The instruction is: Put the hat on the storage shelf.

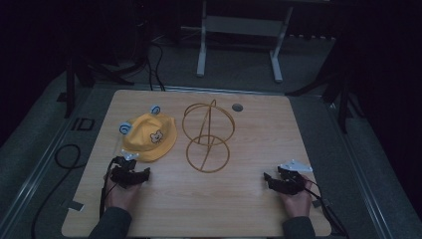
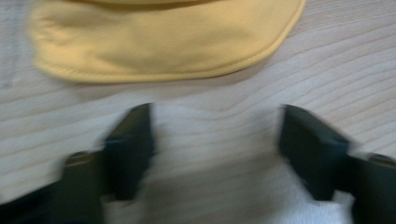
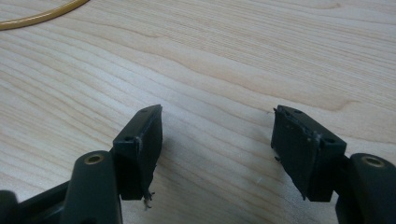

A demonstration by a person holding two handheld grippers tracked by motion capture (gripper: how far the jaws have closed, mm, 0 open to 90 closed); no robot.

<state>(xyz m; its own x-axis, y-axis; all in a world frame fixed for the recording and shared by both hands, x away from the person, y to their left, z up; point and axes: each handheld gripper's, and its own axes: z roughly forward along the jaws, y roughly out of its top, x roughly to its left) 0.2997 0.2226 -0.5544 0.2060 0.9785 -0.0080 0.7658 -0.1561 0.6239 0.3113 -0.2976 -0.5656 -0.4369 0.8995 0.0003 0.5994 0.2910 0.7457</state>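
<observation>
Yellow hat (image 1: 149,137) lies flat on the tabletop (image 1: 224,209), left of centre, crown up, brim spread around it. Small bear patch on the front faces near and slightly right; two blue ear tabs sit at the far-left side. Roughly round, so no strong long axis; the front-to-back line runs from the far left toward the near right.

Left gripper (image 1: 130,175) sits just near of the hat's near brim, jaws wide apart, nothing between them. In the left gripper view the brim edge (image 2: 163,70) lies just ahead of the jaws, not touching; that view is blurred. Judging by the line-up, the gripper is pointed to take the brim, the easiest part of soft cloth to pinch.

Gold wire stand (image 1: 208,137) stands just right of the hat: a ring base on the tabletop with an upright wire ball on it. Probably where the hat goes, so it sits close by.

Right gripper (image 1: 284,183) rests at the near right, well apart from hat and stand, jaws apart and empty over bare wood. An arc of the stand's ring (image 3: 42,16) shows far left in its view. It looks parked.
</observation>
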